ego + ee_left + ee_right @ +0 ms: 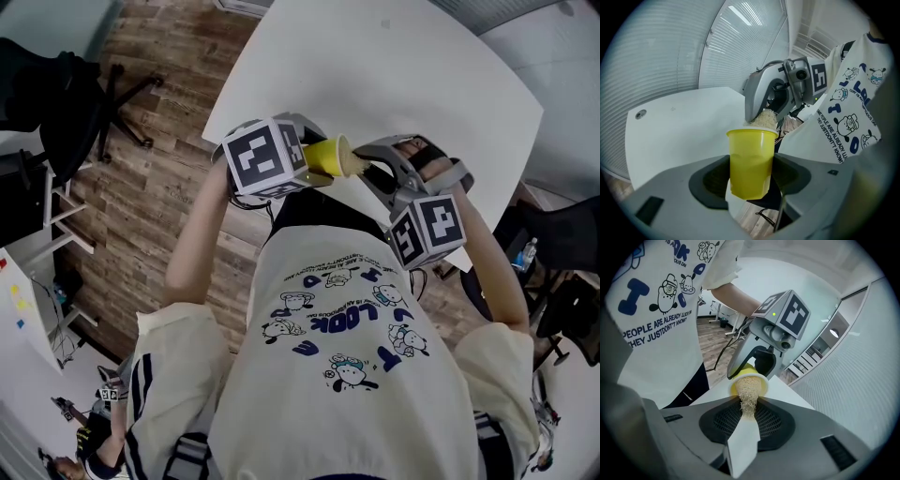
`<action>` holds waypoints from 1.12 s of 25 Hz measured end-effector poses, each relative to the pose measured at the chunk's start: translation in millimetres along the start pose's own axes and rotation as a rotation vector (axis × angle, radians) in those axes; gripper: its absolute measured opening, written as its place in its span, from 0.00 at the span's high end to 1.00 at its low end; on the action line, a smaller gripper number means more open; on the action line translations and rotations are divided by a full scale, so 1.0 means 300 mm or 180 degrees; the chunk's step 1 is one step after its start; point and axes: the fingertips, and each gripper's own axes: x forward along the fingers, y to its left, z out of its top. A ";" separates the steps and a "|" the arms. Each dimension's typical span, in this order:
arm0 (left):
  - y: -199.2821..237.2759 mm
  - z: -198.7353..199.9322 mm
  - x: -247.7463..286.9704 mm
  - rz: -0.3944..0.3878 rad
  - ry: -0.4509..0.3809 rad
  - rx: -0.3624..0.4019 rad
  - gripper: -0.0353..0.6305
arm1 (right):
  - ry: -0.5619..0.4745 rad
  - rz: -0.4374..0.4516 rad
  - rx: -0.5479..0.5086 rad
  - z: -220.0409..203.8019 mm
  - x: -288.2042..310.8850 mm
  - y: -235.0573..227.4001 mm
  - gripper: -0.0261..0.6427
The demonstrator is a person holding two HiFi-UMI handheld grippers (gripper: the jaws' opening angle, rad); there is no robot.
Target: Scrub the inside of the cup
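Yellow cup point(749, 164), fibrous scrubber point(748, 397) in its mouth

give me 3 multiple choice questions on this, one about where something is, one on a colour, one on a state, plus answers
1. Where is the far end of the scrubber?
A. in the mouth of the cup
B. in a sink
C. on a plate

2. What colour is the cup?
A. red
B. yellow
C. blue

3. What state is the left gripper in?
A. open and empty
B. shut on the cup
C. shut on the scrubber

Answers:
1 A, the right gripper view shows the fibres filling the rim.
2 B, it is yellow in every view.
3 B, its jaws press on both sides of the cup.
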 end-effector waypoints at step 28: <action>0.161 -0.003 -0.120 0.0876 -0.0572 -0.0346 0.49 | -0.0589 -0.0898 0.1689 -0.084 -0.134 -0.256 0.82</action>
